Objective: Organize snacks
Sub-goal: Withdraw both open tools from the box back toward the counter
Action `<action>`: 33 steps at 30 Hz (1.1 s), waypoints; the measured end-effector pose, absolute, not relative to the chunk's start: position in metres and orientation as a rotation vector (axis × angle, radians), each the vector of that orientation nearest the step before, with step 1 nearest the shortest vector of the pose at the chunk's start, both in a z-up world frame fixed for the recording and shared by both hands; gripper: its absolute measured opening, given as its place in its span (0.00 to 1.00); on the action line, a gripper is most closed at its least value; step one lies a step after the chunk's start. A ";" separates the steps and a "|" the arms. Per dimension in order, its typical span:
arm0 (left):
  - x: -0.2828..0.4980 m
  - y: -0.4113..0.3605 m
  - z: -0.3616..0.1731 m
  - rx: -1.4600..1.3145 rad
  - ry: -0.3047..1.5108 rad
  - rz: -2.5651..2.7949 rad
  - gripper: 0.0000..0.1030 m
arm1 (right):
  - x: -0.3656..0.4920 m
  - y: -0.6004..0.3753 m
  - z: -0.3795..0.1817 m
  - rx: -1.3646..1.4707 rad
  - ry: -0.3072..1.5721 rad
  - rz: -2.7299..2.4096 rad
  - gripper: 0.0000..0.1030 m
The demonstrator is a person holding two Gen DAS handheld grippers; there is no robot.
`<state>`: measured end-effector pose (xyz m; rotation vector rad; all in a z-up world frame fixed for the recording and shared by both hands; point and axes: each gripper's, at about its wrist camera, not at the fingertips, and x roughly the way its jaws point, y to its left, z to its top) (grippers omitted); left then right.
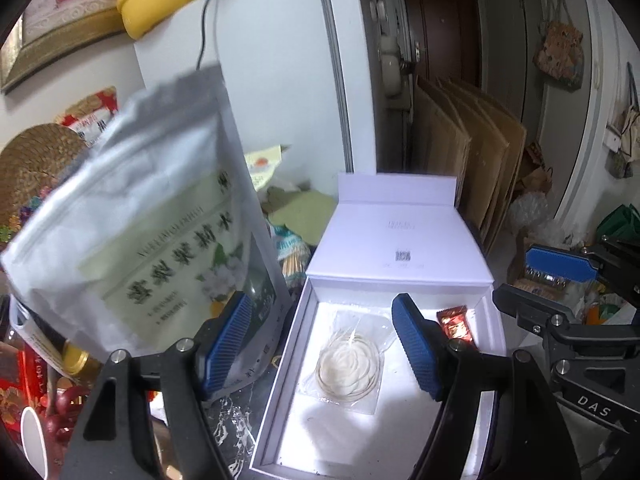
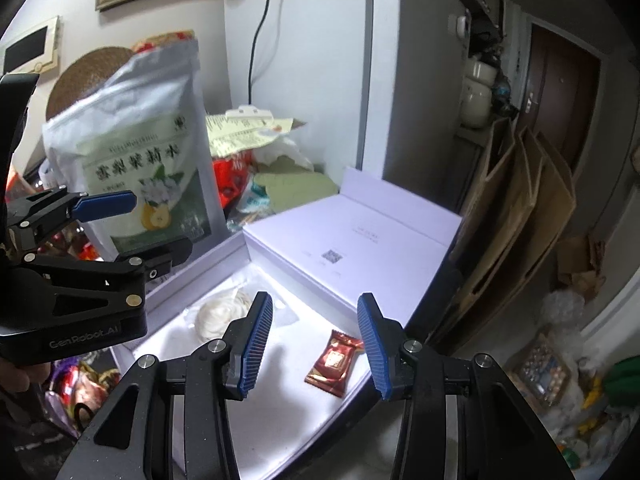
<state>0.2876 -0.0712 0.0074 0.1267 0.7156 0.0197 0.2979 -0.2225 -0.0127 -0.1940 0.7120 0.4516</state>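
My left fingers (image 1: 322, 348) stood apart with nothing pressed between their blue pads. Just off my left-hand pad leaned a silver stand-up pouch (image 1: 152, 236), green-labelled with pear and white flowers; its lower edge passed behind that pad, and I could not tell whether the two touched. From the right wrist view the pouch (image 2: 136, 152) stood upright beyond the same fingers, outside the box's left wall. Low beside it, left of my left fingers, lay red wrappers and a gold-lidded jar (image 1: 76, 360) on the crowded worktop.

Between my left pads, further down, sat the open white gift box (image 1: 280, 380), its lid (image 1: 400, 244) folded back beyond the fingertips. On its floor lay a round white pastry in a clear wrapper (image 1: 348, 368), nearer my right-hand pad than the left, well below both.

My right fingers (image 2: 316, 344) were also parted, narrower than the left pair, empty, hovering over the same box (image 2: 280, 420). The white pastry (image 2: 218, 314) lay just past my left-hand pad there. The small red-wrapped candy (image 2: 334, 362) lay flat on the box floor between my pads, closer to the right-hand one, touching neither.

Right of the box, folded cardboard sheets (image 2: 516, 208) leaned by the doorway.
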 end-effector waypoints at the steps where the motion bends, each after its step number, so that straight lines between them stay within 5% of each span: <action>1: 0.283 -0.071 0.013 0.125 0.703 0.021 0.71 | 0.296 -0.223 -0.009 -0.193 0.705 0.452 0.43; 14: 0.212 -0.058 0.077 0.096 0.565 0.030 0.71 | 0.237 -0.221 0.058 -0.177 0.549 0.462 0.48; 23: 0.148 -0.049 0.101 0.110 0.479 0.075 0.94 | 0.181 -0.214 0.084 -0.170 0.469 0.490 0.70; 33: 0.079 -0.037 0.097 0.089 0.469 0.099 0.95 | 0.119 -0.210 0.090 -0.176 0.427 0.538 0.82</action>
